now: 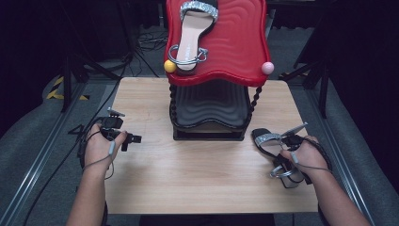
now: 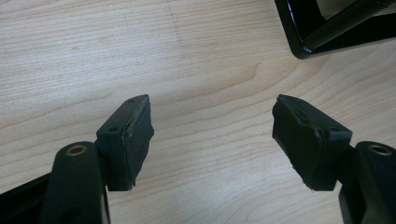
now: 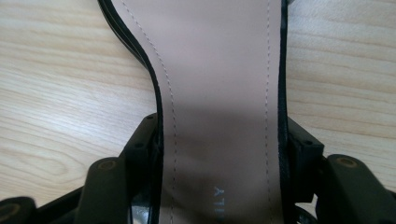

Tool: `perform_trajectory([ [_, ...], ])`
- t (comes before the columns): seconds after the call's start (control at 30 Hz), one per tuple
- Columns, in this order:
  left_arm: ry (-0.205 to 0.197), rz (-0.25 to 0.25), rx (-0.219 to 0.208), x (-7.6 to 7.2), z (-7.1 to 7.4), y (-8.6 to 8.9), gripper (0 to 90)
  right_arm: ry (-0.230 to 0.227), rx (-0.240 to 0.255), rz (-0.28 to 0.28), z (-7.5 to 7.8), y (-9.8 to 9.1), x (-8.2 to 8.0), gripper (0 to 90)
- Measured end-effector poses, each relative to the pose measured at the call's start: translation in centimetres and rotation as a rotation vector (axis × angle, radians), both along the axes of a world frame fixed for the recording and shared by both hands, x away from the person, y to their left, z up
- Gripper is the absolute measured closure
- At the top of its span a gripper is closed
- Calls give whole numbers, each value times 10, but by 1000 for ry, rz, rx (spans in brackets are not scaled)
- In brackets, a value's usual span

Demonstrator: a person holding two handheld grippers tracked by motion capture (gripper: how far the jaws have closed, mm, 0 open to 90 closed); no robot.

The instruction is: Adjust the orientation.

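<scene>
Sandal on the table, seemingly flat, clamped across its sole by right gripper; left gripper gapes empty.

Light wood-grain surface, square-cornered, lit evenly from above. Around it a grey carpeted floor; metal rails run along the floor on both sides of the surface. Yellow-and-black hazard tape marks the floor at far left. Black cables lie tangled on the floor beyond the far edge. Dark stand legs rise at left and right. Far background falls into near-black; walls cannot be made out.
</scene>
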State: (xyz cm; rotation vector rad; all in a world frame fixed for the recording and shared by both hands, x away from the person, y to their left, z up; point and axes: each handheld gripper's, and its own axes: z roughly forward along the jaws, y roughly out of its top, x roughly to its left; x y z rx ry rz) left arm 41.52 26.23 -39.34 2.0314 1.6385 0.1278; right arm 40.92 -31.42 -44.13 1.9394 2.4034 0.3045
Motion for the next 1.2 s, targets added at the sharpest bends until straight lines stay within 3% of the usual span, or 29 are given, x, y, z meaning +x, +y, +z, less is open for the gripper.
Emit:
perform_trajectory([
  [0.67, 5, 0, 3, 2, -3, -1, 293, -95, 39, -21, 50, -10, -1, 428],
  [1.13, 3, -15, 0, 7, -2, -5, 294, -165, 47, -55, 105, -13, 2, 428],
  [1.2, 0, -14, 3, 5, -2, -5, 293, -182, 43, -64, 119, -13, 1, 428],
])
